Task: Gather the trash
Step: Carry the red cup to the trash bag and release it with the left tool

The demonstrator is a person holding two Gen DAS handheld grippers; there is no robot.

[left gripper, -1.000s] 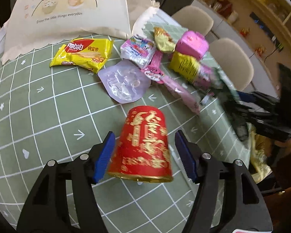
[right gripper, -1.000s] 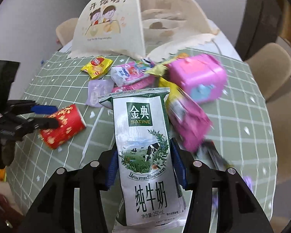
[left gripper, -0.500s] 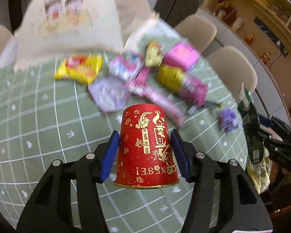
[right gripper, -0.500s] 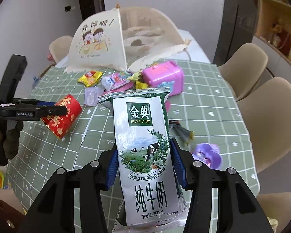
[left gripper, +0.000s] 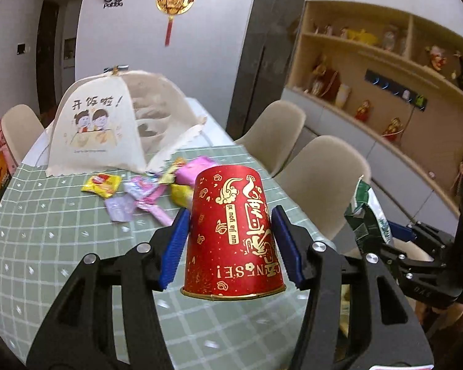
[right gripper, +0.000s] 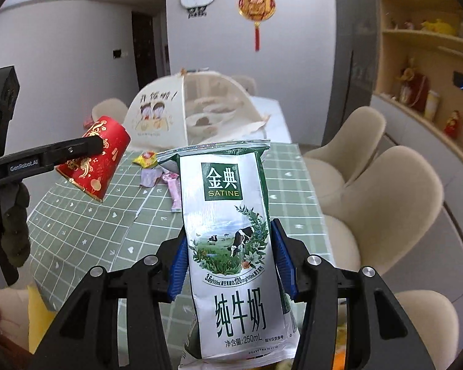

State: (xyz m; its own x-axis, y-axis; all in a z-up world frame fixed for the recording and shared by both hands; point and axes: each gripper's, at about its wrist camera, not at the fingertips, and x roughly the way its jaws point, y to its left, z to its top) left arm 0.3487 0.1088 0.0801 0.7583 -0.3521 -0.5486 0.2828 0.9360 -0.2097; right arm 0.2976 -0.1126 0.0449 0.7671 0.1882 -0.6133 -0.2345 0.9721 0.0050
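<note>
My left gripper holds a red paper cup with gold lettering clamped between its blue pads, rim toward the camera, lifted clear of the green checked tablecloth. My right gripper grips a crumpled white-and-green milk carton printed with a cow and meadow, its torn top flaps upward. On the cloth behind lie loose yellow, pink and purple snack wrappers beside a cream mesh food cover.

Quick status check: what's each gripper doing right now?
Left gripper: closed on the red paper cup, lifted off the table.
Right gripper: closed on the flattened milk carton.
</note>
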